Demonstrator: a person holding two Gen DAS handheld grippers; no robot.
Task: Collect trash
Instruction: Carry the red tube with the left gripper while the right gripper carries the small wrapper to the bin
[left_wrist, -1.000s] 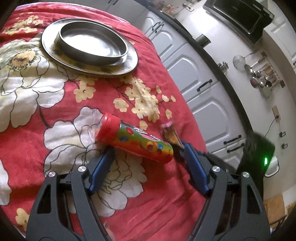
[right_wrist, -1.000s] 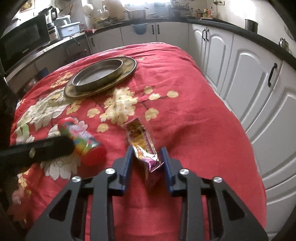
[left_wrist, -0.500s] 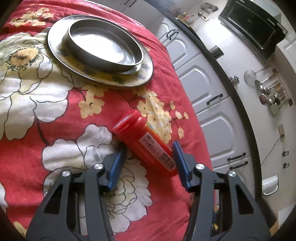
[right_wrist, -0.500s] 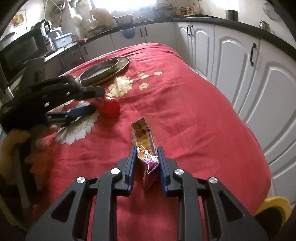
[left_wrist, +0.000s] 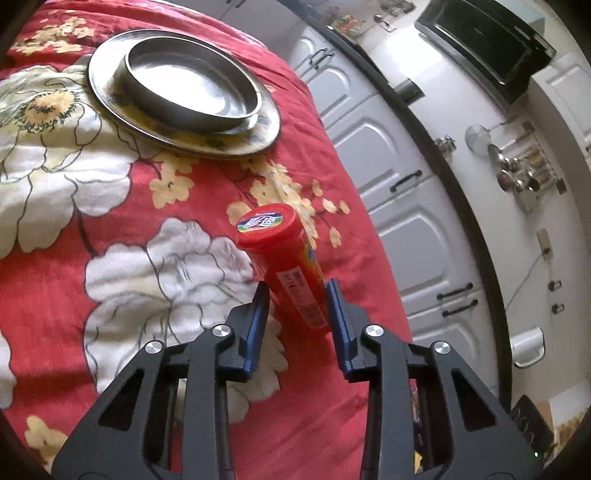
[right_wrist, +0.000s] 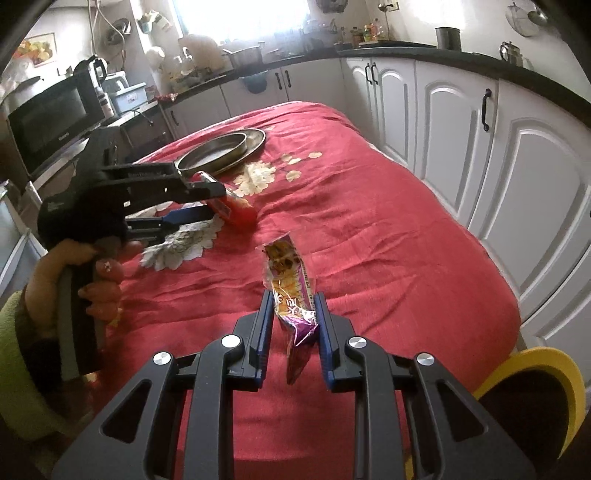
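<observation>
A red candy tube (left_wrist: 284, 258) with a red cap stands tilted between the blue pads of my left gripper (left_wrist: 297, 291), over the red flowered tablecloth (left_wrist: 110, 314). The jaws are closing and both pads touch the tube's sides. In the right wrist view the left gripper (right_wrist: 214, 201) holds that tube (right_wrist: 240, 212) just above the cloth, a hand around its handle. My right gripper (right_wrist: 293, 299) is shut on a crumpled yellow and purple snack wrapper (right_wrist: 286, 269), which hangs clear of the table.
A steel bowl (left_wrist: 192, 88) sits on a steel plate (left_wrist: 236, 147) at the far end of the table. White cabinets (right_wrist: 535, 166) run along the right. A yellow rim (right_wrist: 535, 369) shows beside the table's near right corner. A microwave (right_wrist: 48, 125) stands at the left.
The left jaws came in from wide open onto the tube, which turned from lying crosswise to pointing along the fingers. The right gripper carried the wrapper back toward the table's near end.
</observation>
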